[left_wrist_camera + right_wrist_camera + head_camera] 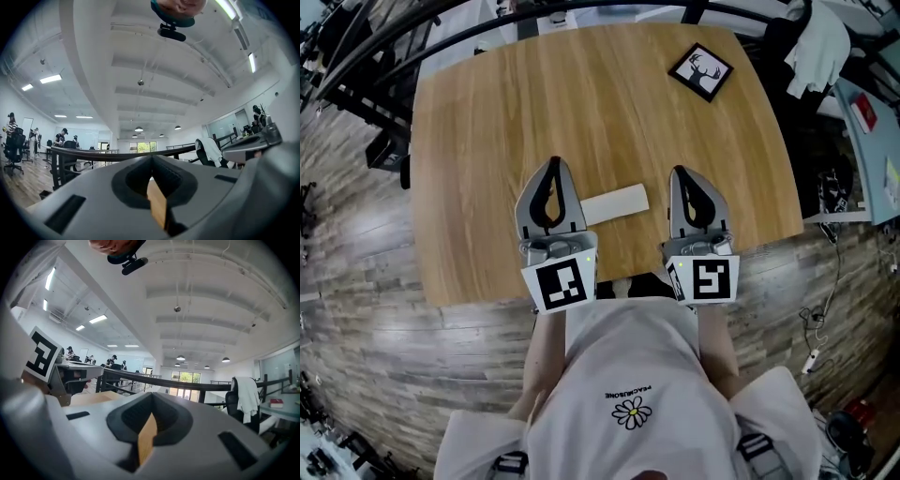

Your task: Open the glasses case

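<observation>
In the head view a pale cream glasses case (616,203) lies flat and closed on the wooden table (581,103), near its front edge. My left gripper (553,163) hovers just left of the case and covers its left end. My right gripper (678,172) hovers a little to the right of it, apart from it. Both are shut with nothing between the jaws. The left gripper view shows the left gripper (152,157) with jaws closed, pointing level across the room. The right gripper view shows the right gripper (152,394) the same way. The case is in neither gripper view.
A black square card with a white deer (700,72) lies at the table's far right corner. A black railing (412,33) runs behind the table. A chair with white cloth (820,42) and a desk (872,131) stand to the right. Cables (816,328) lie on the floor.
</observation>
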